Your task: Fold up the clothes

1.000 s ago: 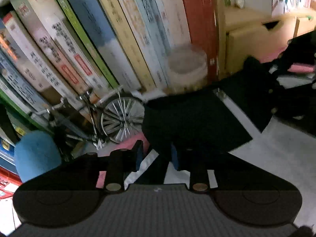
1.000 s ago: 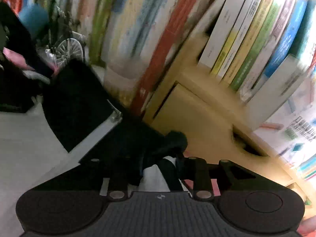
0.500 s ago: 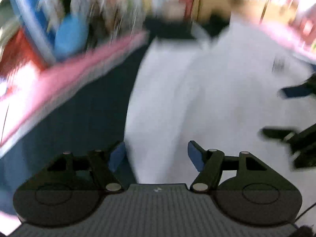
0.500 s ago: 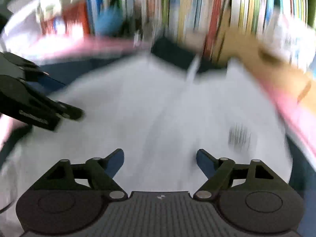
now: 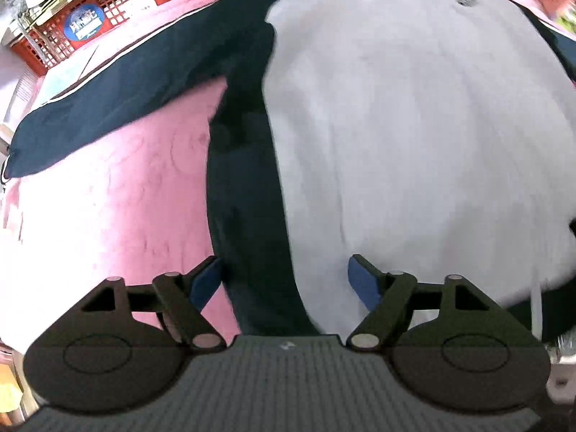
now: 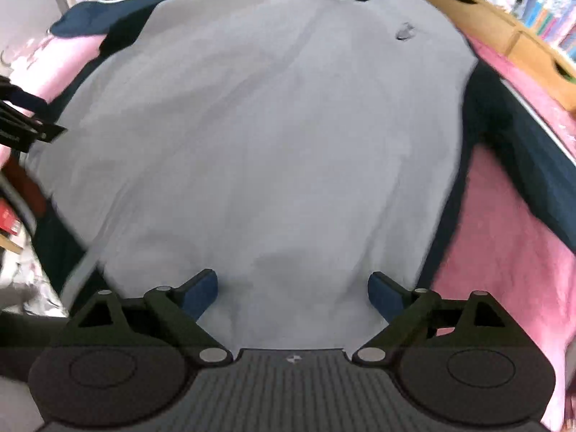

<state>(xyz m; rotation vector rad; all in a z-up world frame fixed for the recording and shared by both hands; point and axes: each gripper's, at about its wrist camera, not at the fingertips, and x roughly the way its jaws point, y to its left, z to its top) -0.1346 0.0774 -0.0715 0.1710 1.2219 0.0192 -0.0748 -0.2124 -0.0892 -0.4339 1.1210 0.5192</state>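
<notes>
Left hand-held gripper point(image 5: 284, 277) jaws apart, empty, right hand-held gripper point(image 6: 291, 293) likewise, hem edge hidden beneath both, soft grey-and-navy shirt point(image 6: 259, 136) spread flat on fuzzy pink blanket point(image 5: 108, 208), chest logo point(image 6: 405, 31) blurred, red lattice crate point(image 5: 72, 10) cut off beyond.

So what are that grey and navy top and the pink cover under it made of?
The top looks like soft matte knit, perhaps cotton jersey: it lies limp with shallow wrinkles and no shine. Its navy sleeve looks slightly smoother, with thin pale piping. The pink cover seems a plush, fleecy fabric, since brushed swirl marks show in its nap. Exact fibres cannot be told.
</notes>
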